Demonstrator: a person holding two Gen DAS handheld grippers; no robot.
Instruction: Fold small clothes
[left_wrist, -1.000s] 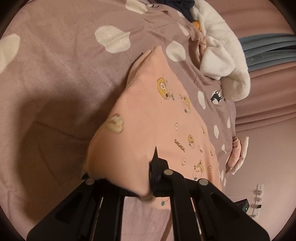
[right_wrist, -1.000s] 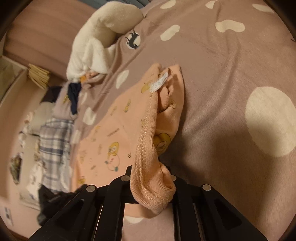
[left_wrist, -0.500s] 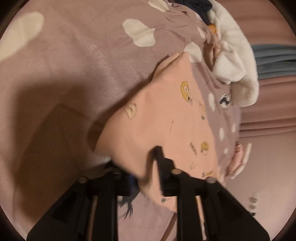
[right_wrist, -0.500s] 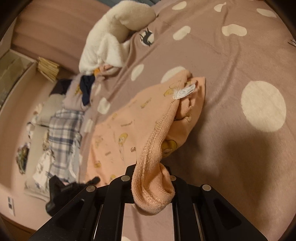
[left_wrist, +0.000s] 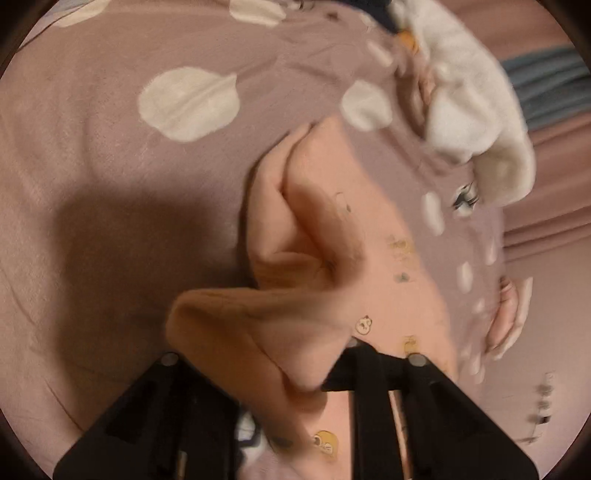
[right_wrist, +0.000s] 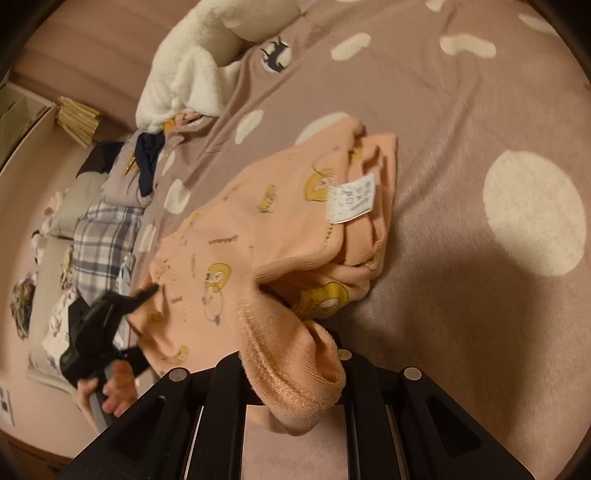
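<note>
A small peach garment (right_wrist: 243, 236) with yellow cartoon prints lies on the mauve bedspread (right_wrist: 461, 110) with white spots. My right gripper (right_wrist: 295, 373) is shut on its ribbed hem (right_wrist: 291, 384), which bunches over the fingers. A white care label (right_wrist: 351, 197) shows on the folded far edge. My left gripper (left_wrist: 291, 369) is shut on the other edge of the garment (left_wrist: 332, 236), lifted and creased; it also shows in the right wrist view (right_wrist: 110, 317), held by a hand.
A white fluffy blanket (right_wrist: 192, 74) and a pile of clothes (right_wrist: 147, 158) lie at the far end of the bed. A plaid cloth (right_wrist: 99, 240) lies on the left side. Books (right_wrist: 77, 118) stand by the wall.
Both grippers have carried the garment's edge forward over itself. The cloth now lies doubled and bunched, with the label turned up. The left view is blurred by motion.
</note>
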